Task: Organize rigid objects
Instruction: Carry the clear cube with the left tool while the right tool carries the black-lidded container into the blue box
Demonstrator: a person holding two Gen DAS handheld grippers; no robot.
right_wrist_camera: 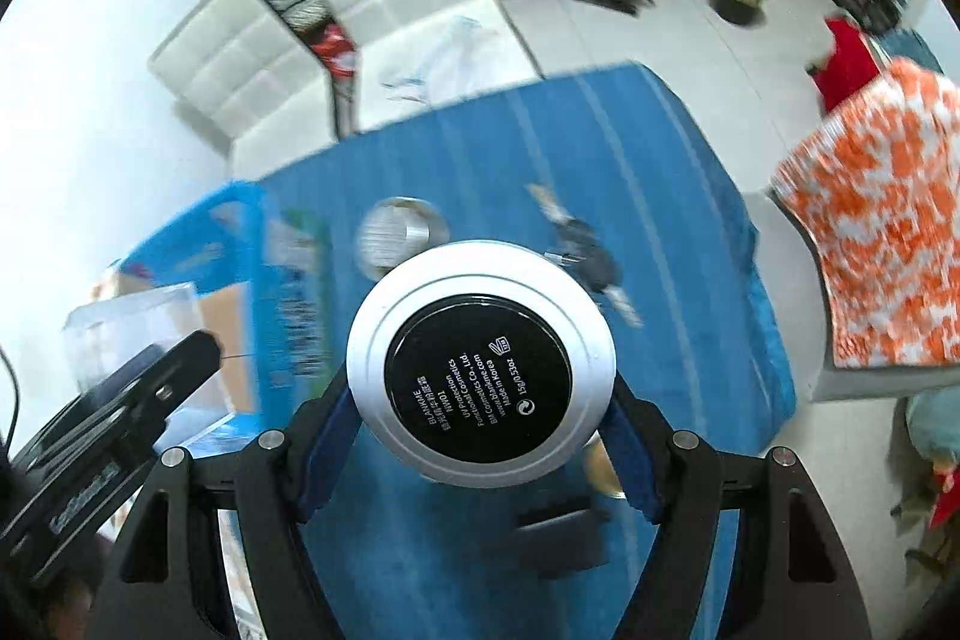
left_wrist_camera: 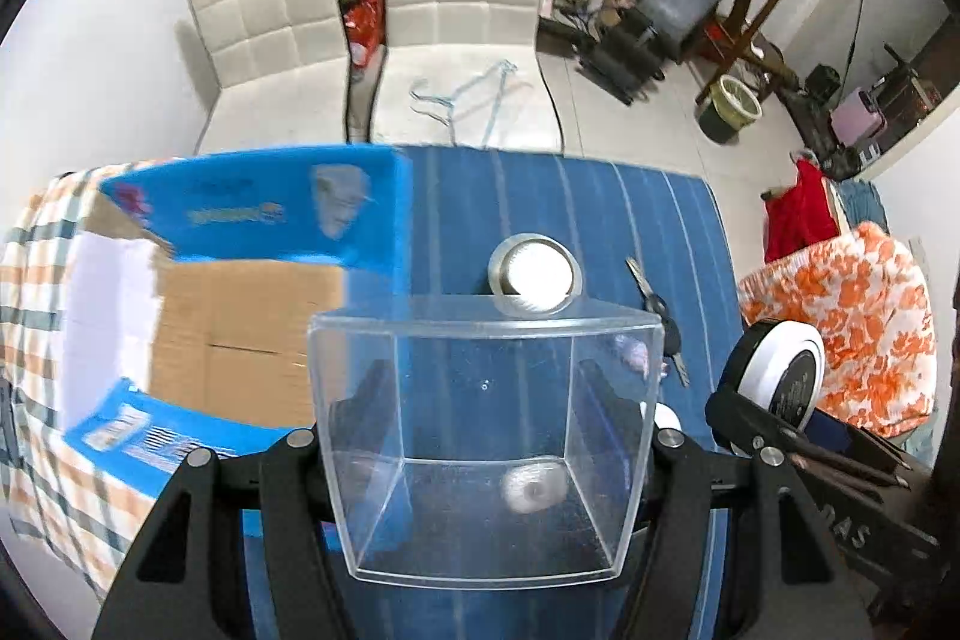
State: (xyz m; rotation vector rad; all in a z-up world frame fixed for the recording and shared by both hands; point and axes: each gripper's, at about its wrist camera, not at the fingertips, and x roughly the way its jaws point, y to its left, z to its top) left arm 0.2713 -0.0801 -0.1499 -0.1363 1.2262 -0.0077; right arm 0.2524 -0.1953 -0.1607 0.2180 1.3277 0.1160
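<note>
Bright, even indoor light, source unseen; fisheye bending and dark vignette at edges; motion blur, perhaps strongest in the right wrist view.

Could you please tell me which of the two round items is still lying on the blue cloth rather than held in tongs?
The tape roll, lying flat on the blue cloth beside the keys. The white compact is gripped in the right tongs.

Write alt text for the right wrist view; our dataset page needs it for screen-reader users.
The right gripper holds a round white cosmetic compact, its black labelled underside facing the camera, above a blue striped tablecloth. On the cloth lie a roll of tape and keys; a cardboard box stands at left.
</note>
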